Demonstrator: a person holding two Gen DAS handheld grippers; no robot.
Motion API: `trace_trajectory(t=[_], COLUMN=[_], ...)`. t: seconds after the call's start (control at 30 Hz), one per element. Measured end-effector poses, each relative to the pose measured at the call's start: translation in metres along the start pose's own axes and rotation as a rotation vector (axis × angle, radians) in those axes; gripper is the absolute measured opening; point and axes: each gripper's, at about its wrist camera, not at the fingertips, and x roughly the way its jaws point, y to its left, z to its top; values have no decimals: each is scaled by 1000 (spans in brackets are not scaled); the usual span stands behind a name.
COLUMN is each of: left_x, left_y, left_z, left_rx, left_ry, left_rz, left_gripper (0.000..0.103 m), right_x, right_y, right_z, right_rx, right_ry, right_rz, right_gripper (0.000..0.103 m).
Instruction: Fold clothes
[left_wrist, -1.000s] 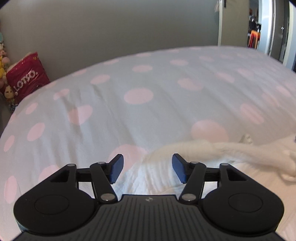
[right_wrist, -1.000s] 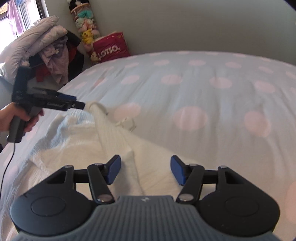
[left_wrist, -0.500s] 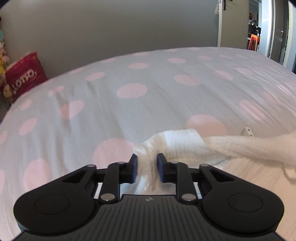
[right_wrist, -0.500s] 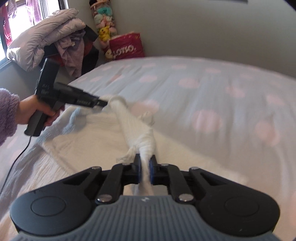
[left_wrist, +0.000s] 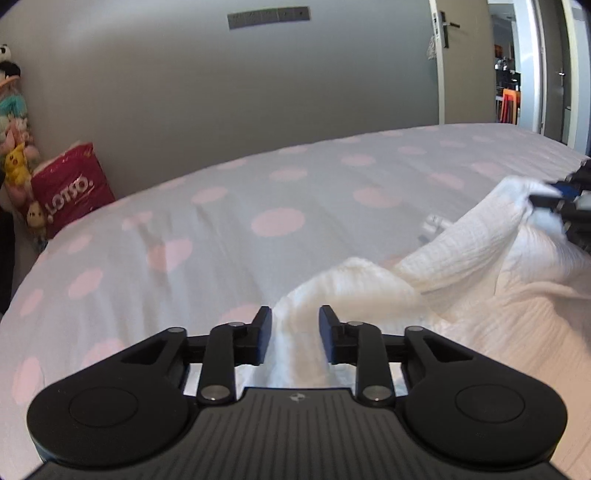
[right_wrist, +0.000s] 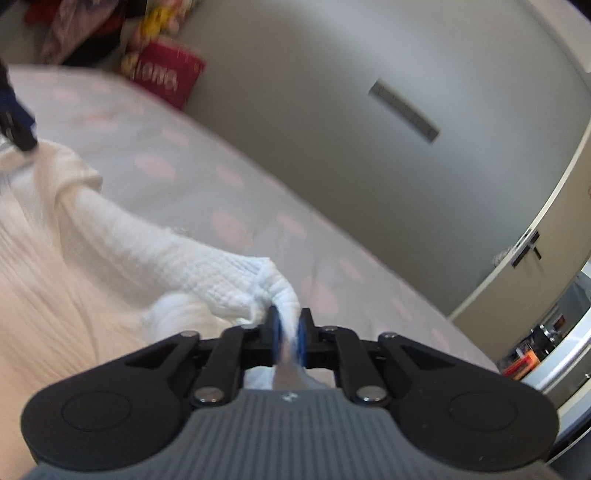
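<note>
Left wrist view: left claw (left_wrist: 294, 328) low over the bed (left_wrist: 280, 192), jaws apart w/ a ridge of the white top (left_wrist: 461, 258) between them; jaws opening, pads not pressing the cloth. Top lies crumpled on the right part of the bed, a sleeve running up to the right edge where the right claw (left_wrist: 554, 203) has its end, blurred. Bedcover pale w/ pink dots. Red bag (left_wrist: 72, 192) and soft toys (left_wrist: 14, 162) on the floor by the grey wall, far left; door (left_wrist: 465, 62) at right. Right wrist view: frame tilted, right claw (right_wrist: 289, 334) nearly closed on the sleeve end, cloth pinched btw the blue pads (right_wrist: 302, 338) and bunched just ahead; jaws opening a little. Sleeve runs back left to the body of the top (right_wrist: 48, 280), spread on the bed (right_wrist: 236, 192). Left claw's tip (right_wrist: 18, 125) at the far-left edge, by the cloth's upper corner; contact there can't be told. Red bag (right_wrist: 166, 74) at top left, blurred.
</note>
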Motion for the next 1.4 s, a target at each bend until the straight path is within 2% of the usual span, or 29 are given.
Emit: trace_trajectory(t=[0.03,0.07,0.2,0.3,0.4,0.47,0.63,0.73,0.87,0.93,1.0,1.03,1.07,1.1,1.17,1.2,1.3,1.33,1.4], left_x=[0,-1,-1,1,6,10,25,39,57,59,60,59,57,54,49,44,14,8,8], left_y=[1,2,16,36,57,63,52,40,23,14,6,3,-1,-8,-21,-24,-24,-21,-16], left_z=[0,0,-3,-8,-14,-12,4,8,1,-3,-5,-5,-5,-4,-3,-2,-1,0,-1], left_rx=[-1,5,9,-60,-147,-158,-154,-166,-124,-93,-81,-80,-65,-26,42,51,18,-11,-28], left_ry=[-2,-4,11,29,68,86,95,106,154,134,120,112,105,100,90,59,-139,-173,-163], left_rz=[12,20,57,81,94,94,45,23,32,60,80,73,48,11,27,49,212,247,261], left_gripper=[50,51,51,52,52,52,57,59,59,64,64,53,29,18,6,6,5,5,5], right_x=[7,10,9,8,12,16,30,45,63,64,63,61,59,56,47,41,18,13,15], right_y=[2,1,-36,-75,-100,-108,-80,-56,-42,-45,-48,-48,-47,-45,-39,-37,-39,-41,-42], right_z=[-2,-5,-14,-23,-32,-35,-24,-20,-26,-28,-31,-31,-31,-30,-27,-26,-23,-22,-22], right_rx=[-3,4,183,339,414,461,462,430,456,473,484,491,492,481,441,426,404,403,403], right_ry=[20,25,12,34,63,87,116,159,192,189,185,182,172,158,121,96,0,-20,-7], right_rz=[-20,-36,-4,68,135,207,266,253,266,282,303,314,328,336,309,275,128,84,58], right_gripper=[43,46,47,50,50,50,50,50,50,50,50,41,26,18,12,11,11,11,11])
